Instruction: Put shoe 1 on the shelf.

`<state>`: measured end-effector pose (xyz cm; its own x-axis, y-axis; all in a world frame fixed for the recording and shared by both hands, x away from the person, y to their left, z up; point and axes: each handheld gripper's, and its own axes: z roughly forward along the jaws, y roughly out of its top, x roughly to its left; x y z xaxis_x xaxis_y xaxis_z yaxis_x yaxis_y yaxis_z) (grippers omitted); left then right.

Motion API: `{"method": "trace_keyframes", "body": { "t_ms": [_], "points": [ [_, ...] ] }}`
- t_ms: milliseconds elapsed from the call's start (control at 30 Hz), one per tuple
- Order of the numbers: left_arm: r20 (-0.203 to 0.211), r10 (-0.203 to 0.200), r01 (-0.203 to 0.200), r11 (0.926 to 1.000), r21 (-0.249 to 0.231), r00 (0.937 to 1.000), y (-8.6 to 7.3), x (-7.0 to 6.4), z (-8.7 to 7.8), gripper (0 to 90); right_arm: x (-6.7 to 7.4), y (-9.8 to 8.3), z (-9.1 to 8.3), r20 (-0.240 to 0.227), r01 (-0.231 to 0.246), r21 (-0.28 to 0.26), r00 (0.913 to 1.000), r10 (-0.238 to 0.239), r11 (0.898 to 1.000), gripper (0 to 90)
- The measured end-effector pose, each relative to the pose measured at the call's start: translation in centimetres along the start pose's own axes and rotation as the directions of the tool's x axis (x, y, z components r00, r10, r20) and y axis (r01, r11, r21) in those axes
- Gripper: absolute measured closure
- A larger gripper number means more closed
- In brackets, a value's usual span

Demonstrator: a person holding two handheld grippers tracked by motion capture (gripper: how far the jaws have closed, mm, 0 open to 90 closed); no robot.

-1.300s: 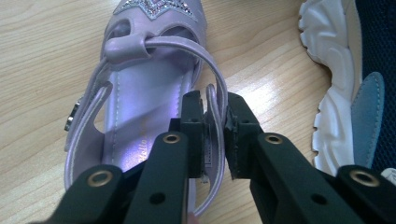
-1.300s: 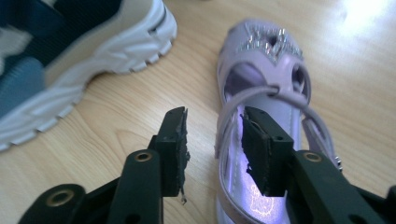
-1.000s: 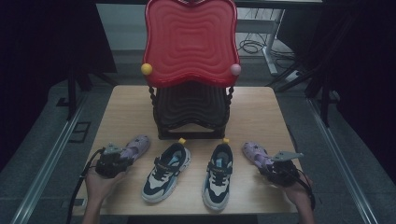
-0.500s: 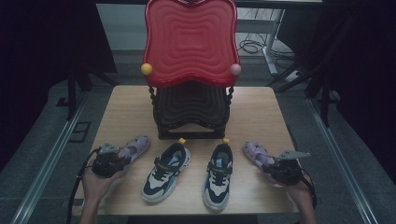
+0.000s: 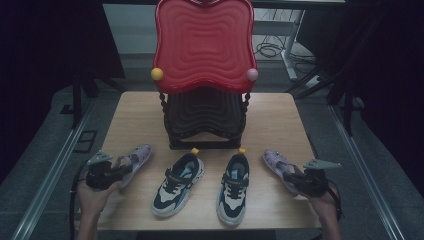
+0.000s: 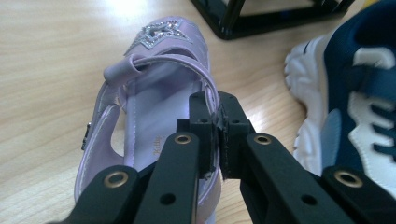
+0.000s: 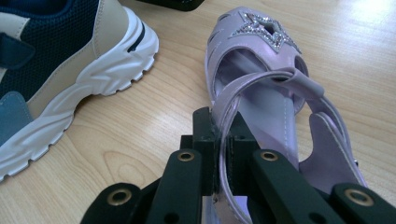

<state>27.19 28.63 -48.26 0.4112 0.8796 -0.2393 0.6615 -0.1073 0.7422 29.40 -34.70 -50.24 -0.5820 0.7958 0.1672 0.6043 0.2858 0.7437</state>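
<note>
My left tool (image 5: 120, 171) and right tool (image 5: 294, 179) each pinch a lilac star-trimmed sandal's side strap, left sandal (image 6: 154, 107) and right sandal (image 7: 266, 102), on the wooden surface (image 5: 140, 120); I should lift evenly, clear of the navy sneakers (image 5: 207, 185).

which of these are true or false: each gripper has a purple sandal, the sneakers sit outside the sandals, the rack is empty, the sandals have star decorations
1. Each gripper grips a purple sandal: true. The left gripper is shut on the left sandal; the right gripper, whose fingers have just been closing, pinches the right sandal.
2. The two sneakers sit outside the sandals: false, they lie between them.
3. The black rack holds shoes: false, none are visible on it.
4. Both sandals carry a sparkly star: true.
</note>
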Motion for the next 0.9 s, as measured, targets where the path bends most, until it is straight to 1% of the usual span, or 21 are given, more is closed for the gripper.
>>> {"method": "trace_keyframes", "body": {
  "t_ms": [67,100,133,167,200,267,333,367,400,433,467,533,567,600,633,667,800,833,900],
  "points": [
    [0.02,-0.008,0.008,0.9994,-0.034,0.9998,0.2,-0.1,-0.8,86.3,-0.1,0.1,-0.2,0.001,-0.003,-0.017,1.0,0.003,1.0,85.2],
    [0.022,-0.008,0.009,0.9992,-0.039,0.9997,0.2,-0.1,-1.0,86.3,-0.1,0.1,-0.2,0.001,-0.004,-0.02,1.0,0.004,1.0,85.2],
    [0.031,-0.008,0.01,0.998,-0.063,0.9995,0.4,-0.3,-1.6,86.3,-0.1,0.1,-0.4,-0.003,-0.008,-0.028,1.0,0.008,1.0,85.2],
    [0.031,-0.008,0.01,0.998,-0.063,0.9995,0.4,-0.3,-1.6,86.3,-0.1,0.1,-0.4,-0.003,-0.008,-0.028,1.0,0.008,1.0,85.2],
    [0.033,-0.003,0.005,0.997,-0.077,0.9994,0.6,-0.5,-1.9,86.3,-0.1,0.3,-0.7,-0.007,-0.013,-0.052,0.9999,0.012,0.999,85.2],
    [0.034,0.0,0.004,0.9956,-0.094,0.9994,0.7,-0.8,-2.3,86.3,-0.1,0.3,-0.8,-0.006,-0.014,-0.059,0.9999,0.013,0.998,85.2],
    [0.036,0.007,-0.004,0.9941,-0.108,0.9993,0.9,-1.0,-2.7,86.3,0.1,0.6,-1.2,-0.01,-0.013,-0.086,0.9999,0.012,0.996,85.2],
    [0.038,0.008,-0.004,0.9936,-0.113,0.9992,0.9,-1.1,-2.8,86.3,0.1,0.6,-1.2,-0.01,-0.013,-0.086,0.9999,0.012,0.996,85.2],
    [0.041,0.012,-0.007,0.9924,-0.123,0.9991,1.0,-1.3,-3.0,86.3,0.2,0.8,-1.4,-0.018,-0.018,-0.107,0.9997,0.016,0.994,85.2],
    [0.044,0.012,-0.007,0.9919,-0.127,0.999,1.0,-1.4,-3.1,86.3,0.2,0.8,-1.4,-0.018,-0.018,-0.107,0.9997,0.016,0.994,85.2],
    [0.048,0.017,-0.01,0.9907,-0.135,0.9987,1.1,-1.6,-3.4,86.3,0.3,1.0,-1.7,-0.035,-0.02,-0.136,0.9993,0.015,0.991,85.2],
    [0.056,0.021,-0.013,0.9887,-0.15,0.9982,1.2,-1.8,-3.7,86.2,0.5,1.1,-2.0,-0.052,-0.024,-0.153,0.9985,0.017,0.988,85.2],
    [0.056,0.021,-0.013,0.9887,-0.15,0.9982,1.2,-1.8,-3.7,86.2,0.5,1.1,-2.0,-0.052,-0.024,-0.153,0.9985,0.017,0.988,85.2],
    [0.063,0.022,-0.012,0.987,-0.16,0.9977,1.3,-2.0,-3.9,86.2,0.7,1.4,-2.3,-0.074,-0.028,-0.184,0.9971,0.014,0.982,85.2],
    [0.063,0.022,-0.012,0.987,-0.16,0.9977,1.3,-2.0,-3.9,86.2,0.7,1.4,-2.3,-0.074,-0.028,-0.184,0.9971,0.014,0.982,85.2],
    [0.067,0.027,-0.015,0.9855,-0.169,0.9974,1.4,-2.2,-4.1,86.2,1.0,1.7,-2.6,-0.09,-0.026,-0.206,0.9959,0.007,0.978,85.2],
    [0.074,0.037,-0.023,0.9818,-0.189,0.9966,1.5,-2.7,-4.7,86.2,1.7,2.3,-3.1,-0.112,-0.013,-0.245,0.9936,-0.015,0.969,85.2],
    [0.074,0.037,-0.023,0.9818,-0.189,0.9966,1.5,-2.7,-4.7,86.1,1.7,2.3,-3.1,-0.112,-0.013,-0.245,0.9936,-0.015,0.969,85.2],
    [0.081,0.042,-0.025,0.9792,-0.201,0.9958,1.6,-3.1,-4.9,86.2,2.3,2.8,-3.2,-0.123,0.0,-0.271,0.9918,-0.035,0.963,85.3]
  ]
}}
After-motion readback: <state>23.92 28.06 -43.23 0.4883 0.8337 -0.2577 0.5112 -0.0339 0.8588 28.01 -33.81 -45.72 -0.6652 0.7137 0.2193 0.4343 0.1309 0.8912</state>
